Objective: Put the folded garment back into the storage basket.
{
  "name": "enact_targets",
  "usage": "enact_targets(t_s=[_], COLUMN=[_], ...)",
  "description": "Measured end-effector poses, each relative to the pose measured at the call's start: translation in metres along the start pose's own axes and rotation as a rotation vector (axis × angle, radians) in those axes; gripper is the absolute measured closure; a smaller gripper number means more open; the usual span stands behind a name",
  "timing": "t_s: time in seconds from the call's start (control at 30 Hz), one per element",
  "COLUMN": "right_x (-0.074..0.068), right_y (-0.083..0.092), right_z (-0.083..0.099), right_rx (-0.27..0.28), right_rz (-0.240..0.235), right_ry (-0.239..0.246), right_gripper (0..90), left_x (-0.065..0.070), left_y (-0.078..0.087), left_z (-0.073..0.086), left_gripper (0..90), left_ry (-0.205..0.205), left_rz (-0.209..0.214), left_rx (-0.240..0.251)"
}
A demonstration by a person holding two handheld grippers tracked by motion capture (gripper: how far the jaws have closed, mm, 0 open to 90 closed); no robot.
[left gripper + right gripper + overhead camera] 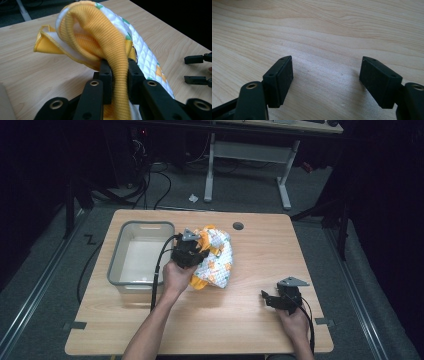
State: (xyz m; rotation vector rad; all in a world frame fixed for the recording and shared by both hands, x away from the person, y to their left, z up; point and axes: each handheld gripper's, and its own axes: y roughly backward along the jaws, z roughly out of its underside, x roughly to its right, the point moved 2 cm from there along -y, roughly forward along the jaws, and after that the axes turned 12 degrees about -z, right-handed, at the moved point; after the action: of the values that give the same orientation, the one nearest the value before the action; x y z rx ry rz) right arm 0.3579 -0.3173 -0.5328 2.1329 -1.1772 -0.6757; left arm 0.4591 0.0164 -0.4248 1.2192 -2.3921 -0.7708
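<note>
**Left gripper pinches the garment's yellow ribbed band**

The left gripper [119, 75] has its jaws closed tight on the yellow ribbed band [110, 47] of a quilted white-and-orange garment [215, 257], bunched near the middle of the wooden table [260, 320], just beside the grey plastic bin [116, 255]. The right gripper [325, 82] hovers near the table's right front, jaws wide apart, holding nothing.

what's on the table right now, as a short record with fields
surface: wooden table
held item: yellow and white quilted garment, yellow ribbed edge pinched
left hand-held gripper: shut on the garment, beside the bin
right hand-held gripper: open, nothing between its jaws, over bare wood
container: grey plastic bin, left part of the table, looks empty
</note>
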Motion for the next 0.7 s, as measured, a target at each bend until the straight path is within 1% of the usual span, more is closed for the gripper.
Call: enact_targets(t_s=[0.1,0.27,0.3,0.33,0.5,0.53,0.67,0.7], right_x=[0.0,0.0,0.0,0.0,0.0,0.0,0.0,0.0], right_y=[0.0,0.0,0.0,0.0,0.0,0.0,0.0,0.0], right_z=[0.0,0.0,0.0,0.0,0.0,0.0,0.0,0.0], right_rx=[0.0,0.0,0.0,0.0,0.0,0.0,0.0,0.0], right_rz=[0.0,0.0,0.0,0.0,0.0,0.0,0.0,0.0], right_ry=[0.0,0.0,0.0,0.0,0.0,0.0,0.0,0.0], right_gripper=[27.3,27.3,27.3,27.3,27.3,27.3,27.3,27.3], left_x=[-0.004,-0.01,-0.013,-0.013,-0.022,-0.025,-0.029,-0.032], left_y=[0.006,0.012,0.015,0.015,0.023,0.027,0.033,0.035], left_z=[0.0,-0.002,-0.003,-0.003,-0.003,-0.003,-0.004,-0.004], left_gripper=[78.2,78.2,78.2,78.2,78.2,78.2,78.2,78.2], left_ry=[0.009,0.012,0.021,0.021,0.039,0.043,0.047,0.054], left_rz=[-0.003,-0.006,-0.006,-0.006,-0.01,-0.011,-0.015,-0.015], left_rx=[0.006,0.014,0.021,0.021,0.033,0.037,0.046,0.052])
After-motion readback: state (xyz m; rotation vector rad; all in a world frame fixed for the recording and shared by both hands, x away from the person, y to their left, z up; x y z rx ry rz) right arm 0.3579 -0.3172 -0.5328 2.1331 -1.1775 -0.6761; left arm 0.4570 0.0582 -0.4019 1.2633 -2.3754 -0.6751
